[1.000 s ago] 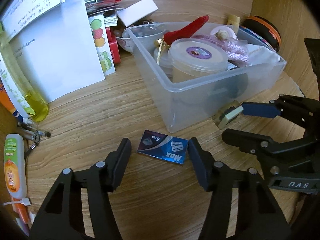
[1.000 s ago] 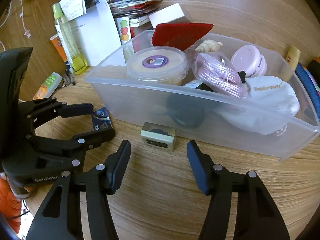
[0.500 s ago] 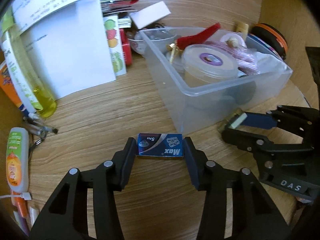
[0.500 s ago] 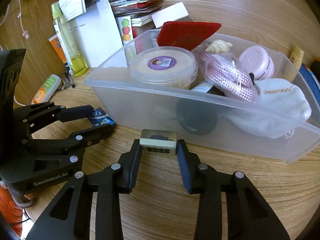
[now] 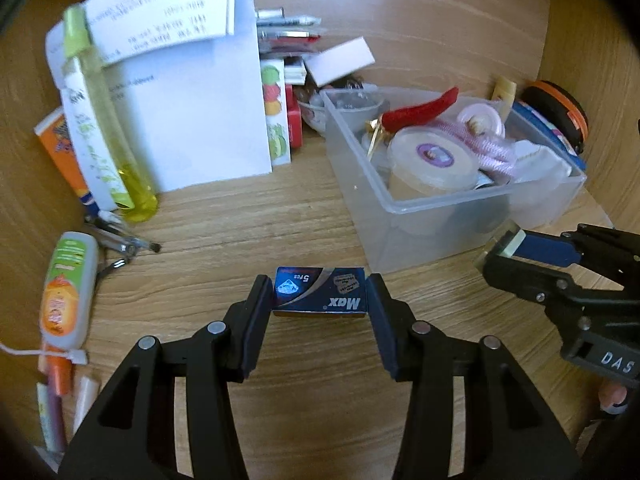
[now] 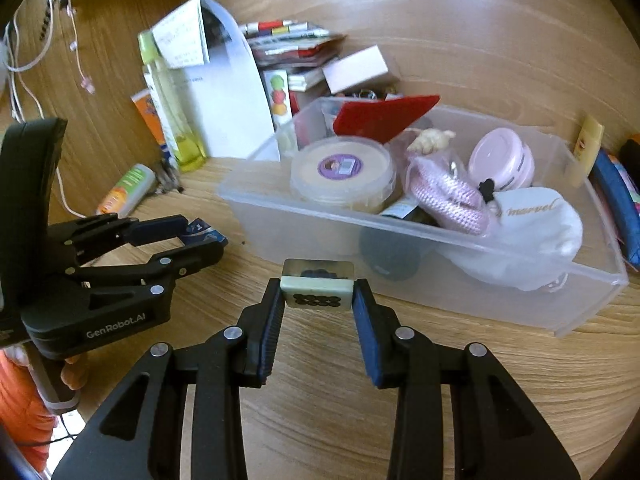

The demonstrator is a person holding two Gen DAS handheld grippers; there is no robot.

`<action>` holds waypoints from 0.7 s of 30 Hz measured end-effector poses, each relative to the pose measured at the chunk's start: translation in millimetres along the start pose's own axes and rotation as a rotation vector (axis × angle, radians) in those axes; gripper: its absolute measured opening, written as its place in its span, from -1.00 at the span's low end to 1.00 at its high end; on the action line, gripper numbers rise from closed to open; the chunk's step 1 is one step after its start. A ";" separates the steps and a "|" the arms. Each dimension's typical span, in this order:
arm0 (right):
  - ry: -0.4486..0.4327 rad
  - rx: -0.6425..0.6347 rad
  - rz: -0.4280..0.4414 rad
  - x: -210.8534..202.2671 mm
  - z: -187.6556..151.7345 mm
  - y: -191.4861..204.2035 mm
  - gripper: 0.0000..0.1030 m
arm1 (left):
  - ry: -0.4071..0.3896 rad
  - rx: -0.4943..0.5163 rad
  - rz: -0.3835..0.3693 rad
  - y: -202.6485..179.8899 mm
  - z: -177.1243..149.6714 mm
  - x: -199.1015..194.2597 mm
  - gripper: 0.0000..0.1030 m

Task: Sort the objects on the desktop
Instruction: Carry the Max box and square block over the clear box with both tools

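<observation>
Pinching a flat dark-blue cardboard packet (image 5: 320, 291), glossy and printed "Max", the left hand-held gripper (image 5: 319, 300) pressed one matte black pad on each short end; the packet sat just in front of the clear plastic bin (image 5: 416, 236), and whether it cleared the wood-grain surface (image 5: 240, 240) could not be told. One right hand-held gripper (image 6: 317, 294) clamped one small pale-green rectangular block (image 6: 317, 291) with dark markings, close before the bin's near wall. A second earlier both pairs of jaws had stood spread, packet and block lying loose on the surface; both had since closed on them, and the items now sat squared between the pads. Bin contents counted: one round translucent tub (image 6: 344, 176) with a purple label, one pink lidded jar (image 6: 500, 160), one red stiff sheet (image 6: 384, 118), one pink knitted bundle (image 6: 448, 196), one white cloth pouch (image 6: 536, 220).
</observation>
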State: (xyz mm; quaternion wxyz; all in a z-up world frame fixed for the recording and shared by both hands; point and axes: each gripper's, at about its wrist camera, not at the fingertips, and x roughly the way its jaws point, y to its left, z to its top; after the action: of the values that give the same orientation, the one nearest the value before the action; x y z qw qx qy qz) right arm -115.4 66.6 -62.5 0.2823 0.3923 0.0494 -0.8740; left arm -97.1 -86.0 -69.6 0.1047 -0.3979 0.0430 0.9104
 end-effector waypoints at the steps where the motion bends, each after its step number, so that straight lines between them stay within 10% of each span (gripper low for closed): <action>1: -0.006 0.002 0.006 -3.1 -0.1 -1.3 -0.38 | -0.010 -0.002 0.011 -1.8 0.3 -4.5 -0.08; 21: -0.145 0.062 -0.002 -73.5 4.0 -69.0 -0.38 | -0.172 -0.024 -0.034 -57.5 46.1 -46.1 -0.08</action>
State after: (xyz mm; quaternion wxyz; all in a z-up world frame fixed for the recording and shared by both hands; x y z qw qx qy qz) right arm -115.6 156.4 -16.6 0.2719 0.3365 0.0024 -0.9016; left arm -86.7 -29.8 -4.1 0.1188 -0.3203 0.0163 0.9397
